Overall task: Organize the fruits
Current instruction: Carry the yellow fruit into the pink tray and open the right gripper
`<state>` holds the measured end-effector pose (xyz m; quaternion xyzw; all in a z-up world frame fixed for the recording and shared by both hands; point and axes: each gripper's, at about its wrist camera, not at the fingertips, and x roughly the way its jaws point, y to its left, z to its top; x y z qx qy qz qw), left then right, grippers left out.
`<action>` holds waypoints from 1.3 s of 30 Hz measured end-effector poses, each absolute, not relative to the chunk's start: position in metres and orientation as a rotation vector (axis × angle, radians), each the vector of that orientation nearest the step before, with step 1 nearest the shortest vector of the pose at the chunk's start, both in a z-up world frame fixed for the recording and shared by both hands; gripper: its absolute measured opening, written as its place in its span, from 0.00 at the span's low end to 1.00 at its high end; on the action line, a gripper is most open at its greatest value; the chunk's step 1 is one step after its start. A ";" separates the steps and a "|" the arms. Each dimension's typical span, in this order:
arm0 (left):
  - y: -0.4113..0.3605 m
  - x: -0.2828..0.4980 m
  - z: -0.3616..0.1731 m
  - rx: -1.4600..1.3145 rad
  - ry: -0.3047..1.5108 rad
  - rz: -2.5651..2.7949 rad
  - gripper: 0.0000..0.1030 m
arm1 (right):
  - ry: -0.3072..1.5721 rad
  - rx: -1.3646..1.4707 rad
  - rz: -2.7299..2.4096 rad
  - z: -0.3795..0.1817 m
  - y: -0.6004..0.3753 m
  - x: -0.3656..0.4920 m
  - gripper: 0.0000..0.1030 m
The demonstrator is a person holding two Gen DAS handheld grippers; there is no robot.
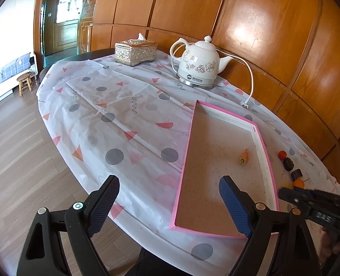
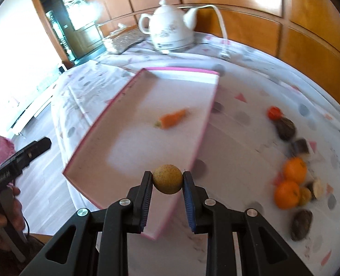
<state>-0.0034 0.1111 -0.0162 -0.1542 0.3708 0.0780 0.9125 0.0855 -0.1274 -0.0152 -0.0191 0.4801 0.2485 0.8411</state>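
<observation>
R gripper [image 2: 167, 182] pinches a small yellow-brown ball fruit [image 2: 167, 179] btwn its blue pads, one pad touching each side. Fruit is held in the air over the near corner of the pink tray [image 2: 137, 78], just above its rim. R wrist view is blurred.

L gripper [image 1: 168, 203] has fingers spread wide w/ nothing btwn them. It hovers over the near end of the tray & the tablecloth [image 1: 124, 105]; its right finger is over the tray floor, the left one over the cloth beside the tray.

Tray lies on the cloth, long side running away from the cameras. Inside: one carrot [image 2: 171, 120], lying on its side on the tray floor, nearer the right wall.

Rest of the fruit sits on the cloth, right of the tray, outside it: 2 oranges [image 2: 290, 182] touching each other, a small red fruit [image 2: 274, 112] further back, dark brown pieces [image 2: 284, 128] btwn them, another dark one [image 2: 302, 224] nearest the camera. Exact kinds of the dark pieces: can't tell, too blurred.

Far end of table: white kettle [image 1: 198, 65] on its base w/ cord trailing right, and a silver tissue box [image 1: 135, 53] left of it. A hand [image 2: 2, 216] grips the L tool's handle at the left edge of the R wrist view.
</observation>
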 end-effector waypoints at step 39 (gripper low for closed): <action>0.079 0.007 -0.018 -0.229 0.808 0.092 0.87 | 0.998 -0.063 0.139 -0.006 -0.282 0.086 0.34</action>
